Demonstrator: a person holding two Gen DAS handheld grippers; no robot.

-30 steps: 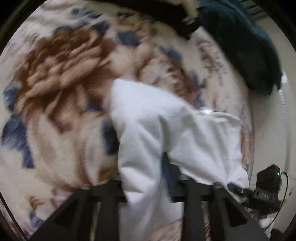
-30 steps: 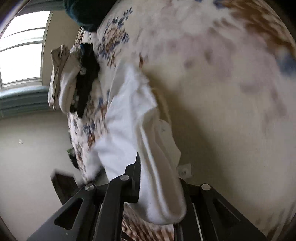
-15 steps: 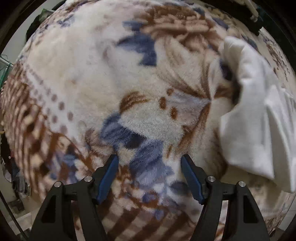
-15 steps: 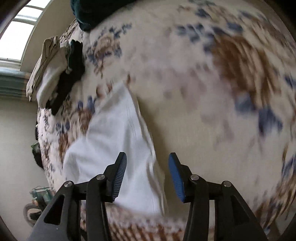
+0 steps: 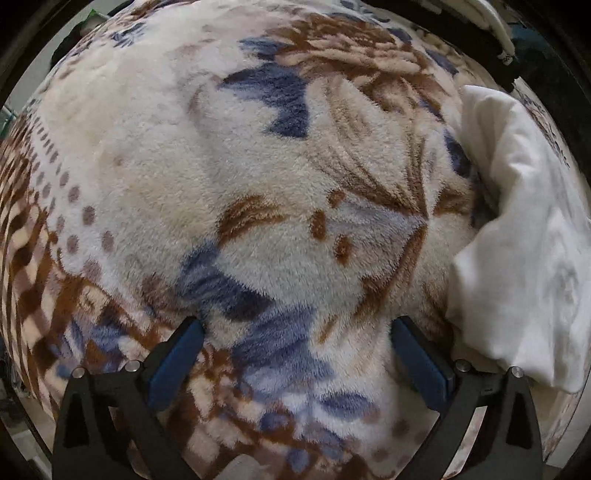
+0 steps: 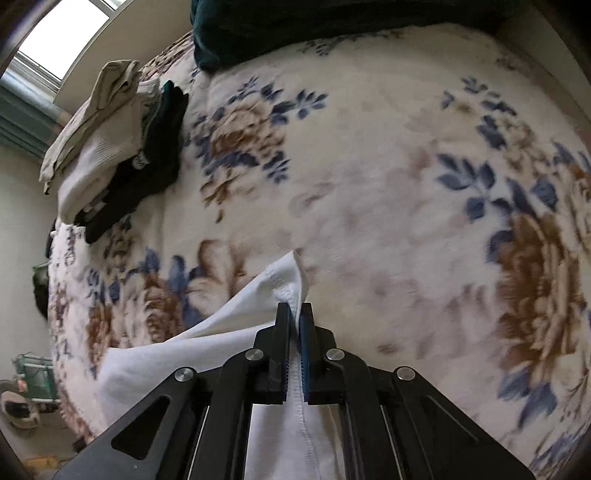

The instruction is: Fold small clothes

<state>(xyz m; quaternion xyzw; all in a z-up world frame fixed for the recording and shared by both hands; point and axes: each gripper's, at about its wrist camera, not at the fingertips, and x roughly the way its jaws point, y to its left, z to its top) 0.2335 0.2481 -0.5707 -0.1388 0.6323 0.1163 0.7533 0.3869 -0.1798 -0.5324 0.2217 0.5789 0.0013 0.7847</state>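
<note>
A white garment (image 6: pixel 207 350) lies crumpled on the flowered fleece blanket (image 6: pixel 369 184). My right gripper (image 6: pixel 294 314) is shut on a hemmed edge of it, and the cloth rises to a peak just past the fingertips. In the left wrist view the same white garment (image 5: pixel 517 240) bunches at the right edge. My left gripper (image 5: pixel 295 332) points straight down at bare blanket (image 5: pixel 221 166) to the left of the garment. Its jaws are opening and stand wide, with nothing but fleece between them.
A pile of beige, white and black clothes (image 6: pixel 110 147) sits at the blanket's far left corner. A dark teal bundle (image 6: pixel 277 26) lies along the far edge. A window (image 6: pixel 62 37) is at the top left. Floor clutter (image 6: pixel 29 387) shows beyond the bed's left side.
My left gripper let go of the white garment, slid left over bare blanket and spread its jaws. My right gripper released the garment, opened, then shut on its hem and lifted it.
</note>
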